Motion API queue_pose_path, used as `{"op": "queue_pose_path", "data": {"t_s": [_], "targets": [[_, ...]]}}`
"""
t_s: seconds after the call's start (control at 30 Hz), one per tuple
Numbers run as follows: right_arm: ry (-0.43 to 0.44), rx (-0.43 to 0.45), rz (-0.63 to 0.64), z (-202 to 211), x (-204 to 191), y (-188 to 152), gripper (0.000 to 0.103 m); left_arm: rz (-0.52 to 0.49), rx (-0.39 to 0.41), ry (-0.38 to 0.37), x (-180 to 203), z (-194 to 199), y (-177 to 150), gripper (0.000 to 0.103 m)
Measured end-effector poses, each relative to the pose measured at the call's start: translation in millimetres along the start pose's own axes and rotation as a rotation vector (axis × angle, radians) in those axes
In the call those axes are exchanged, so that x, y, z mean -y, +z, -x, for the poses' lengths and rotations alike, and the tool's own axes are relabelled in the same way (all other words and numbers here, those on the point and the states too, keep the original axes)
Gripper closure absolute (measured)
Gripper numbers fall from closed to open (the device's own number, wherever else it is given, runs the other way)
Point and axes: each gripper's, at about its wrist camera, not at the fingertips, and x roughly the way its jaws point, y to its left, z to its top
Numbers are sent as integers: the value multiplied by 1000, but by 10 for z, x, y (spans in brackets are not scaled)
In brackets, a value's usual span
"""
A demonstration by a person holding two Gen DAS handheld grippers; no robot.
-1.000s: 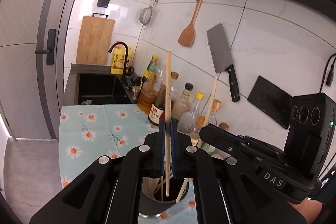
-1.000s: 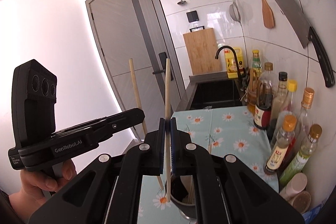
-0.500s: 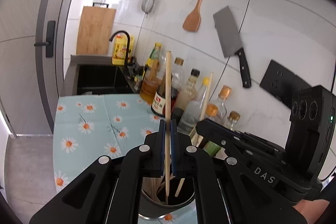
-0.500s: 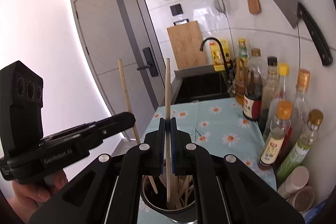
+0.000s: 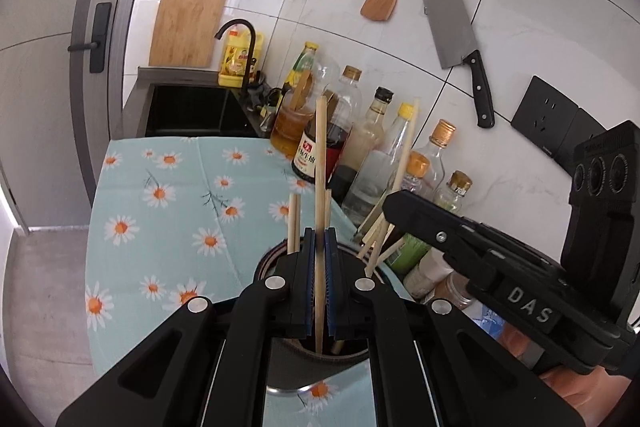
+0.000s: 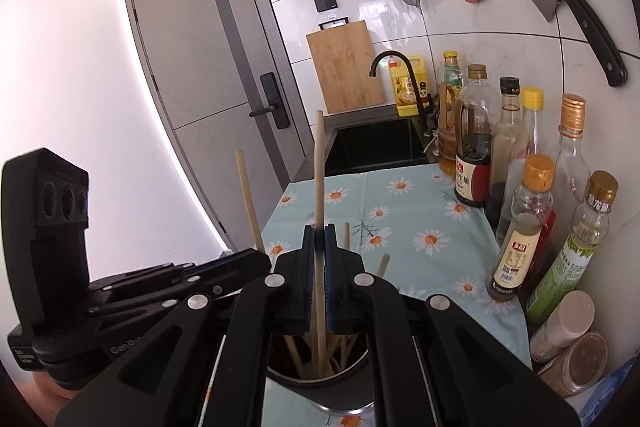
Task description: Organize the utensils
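Left tool (image 5: 319,247) and right tool (image 6: 319,247) each clamped upright chopstick (image 5: 320,155) (image 6: 319,167), lower ends inside holder (image 6: 320,383).

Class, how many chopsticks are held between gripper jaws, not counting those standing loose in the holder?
2. One chopstick stands upright in the left gripper, a second chopstick in the right gripper; both lower ends reach into the holder among the loose ones.

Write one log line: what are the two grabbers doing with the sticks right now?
left gripper: shut on chopstick | right gripper: shut on chopstick | both tips inside cup | not released
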Motion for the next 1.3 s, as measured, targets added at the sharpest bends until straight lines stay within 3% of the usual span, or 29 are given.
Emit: {"op": "queue_pose_path", "data": {"t_s": [0.03, 0.6, 0.7, 0.97, 1.3], "targets": [[-1, 2, 2, 16, -10, -1, 82, 3, -4, -5, 1, 8, -10, 99], [4, 47, 12, 804, -281, -27, 74, -14, 37, 6, 275, 653, -128, 98], [17, 49, 20, 997, -323, -84, 74, -31, 41, 25, 380, 795, -208, 82], [95, 48, 6, 1438, -290, -270, 62, -79, 51, 106, 711, 1149, -449, 79], [119, 5, -2, 1915, -4, -527, 43, -75, 22, 192, 1100, 1473, -877, 46]]}}
